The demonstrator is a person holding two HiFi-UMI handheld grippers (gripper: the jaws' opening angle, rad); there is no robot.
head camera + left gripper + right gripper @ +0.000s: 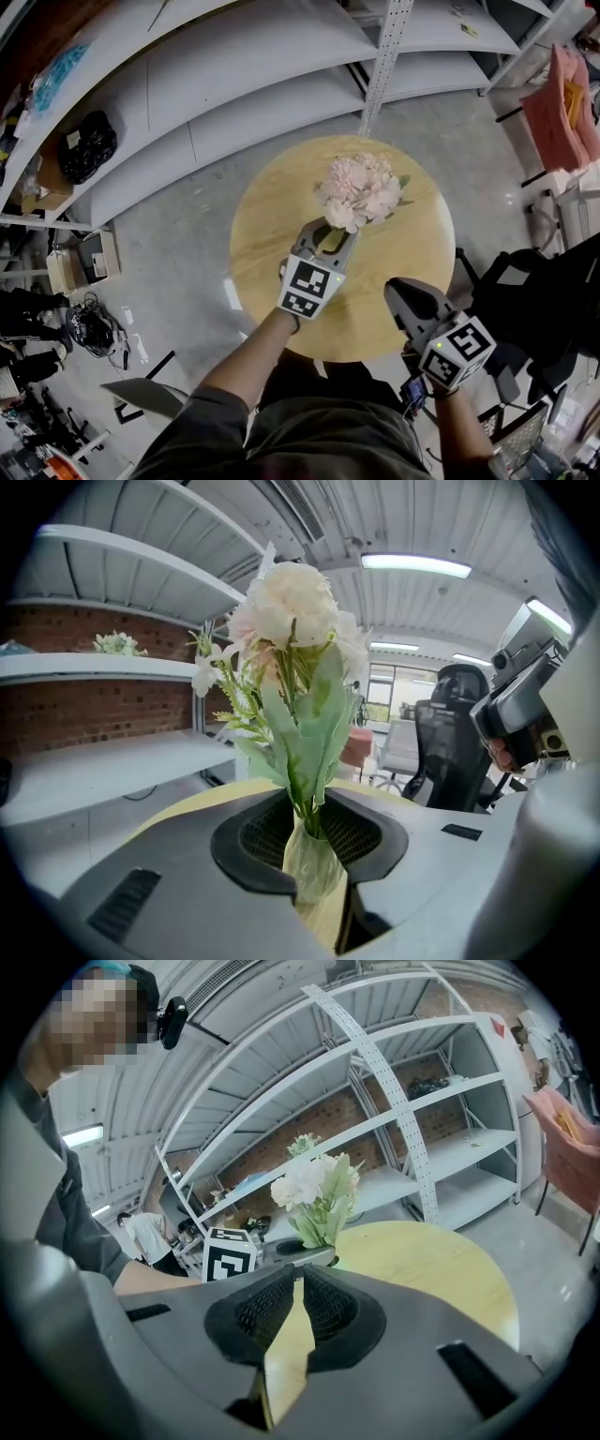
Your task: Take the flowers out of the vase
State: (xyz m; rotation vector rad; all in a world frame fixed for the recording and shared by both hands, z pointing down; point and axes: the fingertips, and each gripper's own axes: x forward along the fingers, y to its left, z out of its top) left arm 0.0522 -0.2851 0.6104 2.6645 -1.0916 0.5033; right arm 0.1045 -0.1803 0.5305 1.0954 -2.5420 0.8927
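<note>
A bunch of pale pink flowers [361,192] with green leaves stands in a small pale green vase [314,874] on the round wooden table [272,225]. My left gripper [328,234] reaches in from the near side, below the blooms. In the left gripper view its jaws [314,850] sit on both sides of the vase's neck, pads against it, with the flowers [295,602] rising above. My right gripper [398,291] hovers over the table's near right edge, shut with nothing in it [302,1279]. From there the flowers [314,1185] show ahead.
White metal shelves [234,75] curve round the far side of the table, with a black bag [89,145] on the left. A black office chair [525,281] stands at the right and a pink cloth [562,103] hangs at the upper right.
</note>
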